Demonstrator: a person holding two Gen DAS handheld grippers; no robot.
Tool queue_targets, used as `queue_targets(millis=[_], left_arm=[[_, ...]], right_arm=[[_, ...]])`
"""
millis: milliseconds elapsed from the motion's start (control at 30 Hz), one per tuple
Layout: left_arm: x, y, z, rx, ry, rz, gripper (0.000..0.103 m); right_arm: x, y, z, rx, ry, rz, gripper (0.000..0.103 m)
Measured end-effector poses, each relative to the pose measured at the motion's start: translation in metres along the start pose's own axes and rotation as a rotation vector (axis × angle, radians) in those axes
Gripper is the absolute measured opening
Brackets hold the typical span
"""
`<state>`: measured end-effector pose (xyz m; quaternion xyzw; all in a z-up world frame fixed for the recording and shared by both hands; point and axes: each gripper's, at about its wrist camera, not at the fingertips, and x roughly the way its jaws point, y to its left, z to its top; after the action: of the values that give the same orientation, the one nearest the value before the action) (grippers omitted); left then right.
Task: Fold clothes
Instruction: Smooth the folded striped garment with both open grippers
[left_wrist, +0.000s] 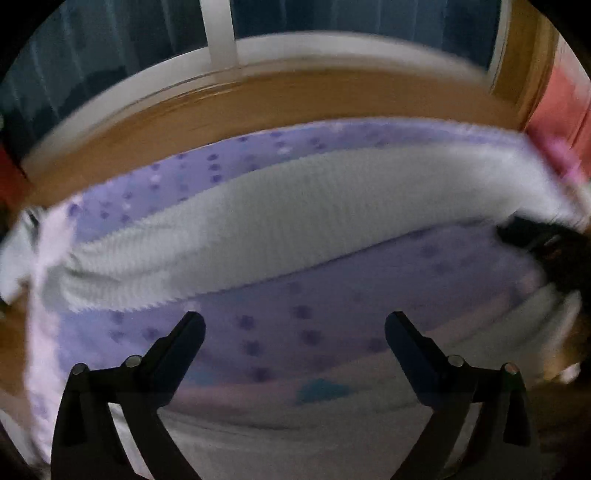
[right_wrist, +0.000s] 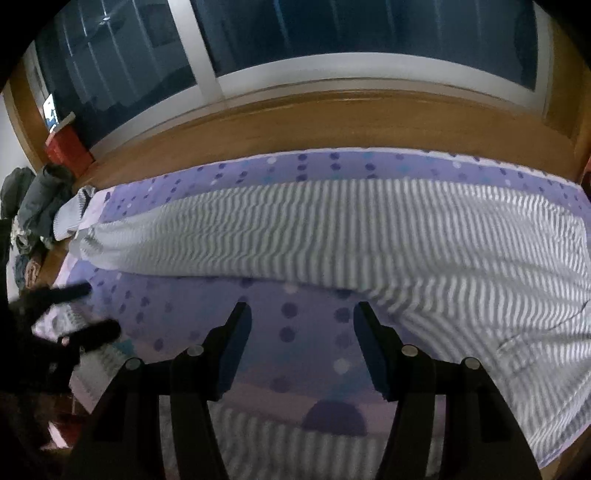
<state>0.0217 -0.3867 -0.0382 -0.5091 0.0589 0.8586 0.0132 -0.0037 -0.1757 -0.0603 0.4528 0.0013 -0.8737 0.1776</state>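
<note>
We tilt our left gripper (left_wrist: 294, 325) steeply down, jaws wide and empty over the purple dotted sheet (left_wrist: 280, 332). Our right gripper (right_wrist: 302, 314), angled down, stands half open, gripping nothing. The striped garment (right_wrist: 332, 236) stretches from nine to three o'clock beyond both.

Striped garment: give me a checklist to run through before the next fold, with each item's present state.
1. Left hand-held gripper empty, fingers apart: ok.
2. Right hand-held gripper empty, fingers apart: ok.
3. Striped garment lies on the dotted purple sheet: ok.
4. Garment flat: not ok, bunched at its left end.
5. Both grippers clear of each other: ok.
6. Near hem of the garment visible: cannot tell.
</note>
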Motion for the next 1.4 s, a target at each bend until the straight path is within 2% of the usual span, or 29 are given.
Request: queue_targets(millis=[33, 133, 367, 467, 567, 600, 667, 800, 900, 1067, 1167, 1233, 1300, 1400], left_arm=[[0.006, 0.002, 0.001, 0.015, 0.012, 0.015, 0.090], [0.018, 0.011, 0.002, 0.015, 0.051, -0.055, 0.089], [0.027, -0.010, 0.017, 0.231, -0.004, -0.174, 0.089], [0.034, -0.014, 0.025, 0.278, -0.030, -0.206, 0.089], [0.043, -0.017, 0.032, 0.308, -0.046, -0.216, 0.089], [0.045, -0.017, 0.034, 0.320, -0.052, -0.217, 0.089], [0.049, -0.016, 0.039, 0.344, -0.066, -0.228, 0.089], [0.053, -0.014, 0.048, 0.380, -0.093, -0.255, 0.089], [0.059, -0.014, 0.058, 0.390, -0.106, -0.251, 0.089], [0.075, -0.010, 0.081, 0.365, -0.114, -0.255, 0.089], [0.087, -0.008, 0.093, 0.338, -0.100, -0.268, 0.089], [0.094, -0.006, 0.098, 0.319, -0.088, -0.277, 0.089], [0.098, -0.005, 0.100, 0.307, -0.084, -0.288, 0.089], [0.099, -0.007, 0.101, 0.326, -0.089, -0.285, 0.089]], right_arm=[[0.003, -0.003, 0.000, -0.009, 0.003, -0.010, 0.058], [0.012, -0.007, 0.000, -0.021, 0.029, -0.050, 0.058], [0.026, -0.005, 0.000, 0.039, 0.077, 0.029, 0.057], [0.043, 0.003, 0.003, 0.021, 0.114, 0.022, 0.042], [0.051, 0.004, 0.010, 0.032, 0.087, -0.020, 0.033], [0.054, 0.001, 0.013, 0.053, 0.084, -0.028, 0.028], [0.056, -0.006, 0.020, 0.104, 0.074, -0.016, 0.026], [0.060, -0.022, 0.031, 0.213, 0.053, 0.026, 0.026], [0.065, -0.032, 0.037, 0.289, 0.069, 0.066, 0.026], [0.064, -0.047, 0.038, 0.415, 0.090, 0.145, 0.026], [0.050, -0.045, 0.033, 0.375, 0.084, 0.094, 0.026], [0.037, -0.041, 0.025, 0.320, 0.068, 0.016, 0.030], [0.025, -0.038, 0.015, 0.270, 0.053, -0.062, 0.039], [0.012, -0.034, 0.000, 0.185, 0.028, -0.162, 0.041]])
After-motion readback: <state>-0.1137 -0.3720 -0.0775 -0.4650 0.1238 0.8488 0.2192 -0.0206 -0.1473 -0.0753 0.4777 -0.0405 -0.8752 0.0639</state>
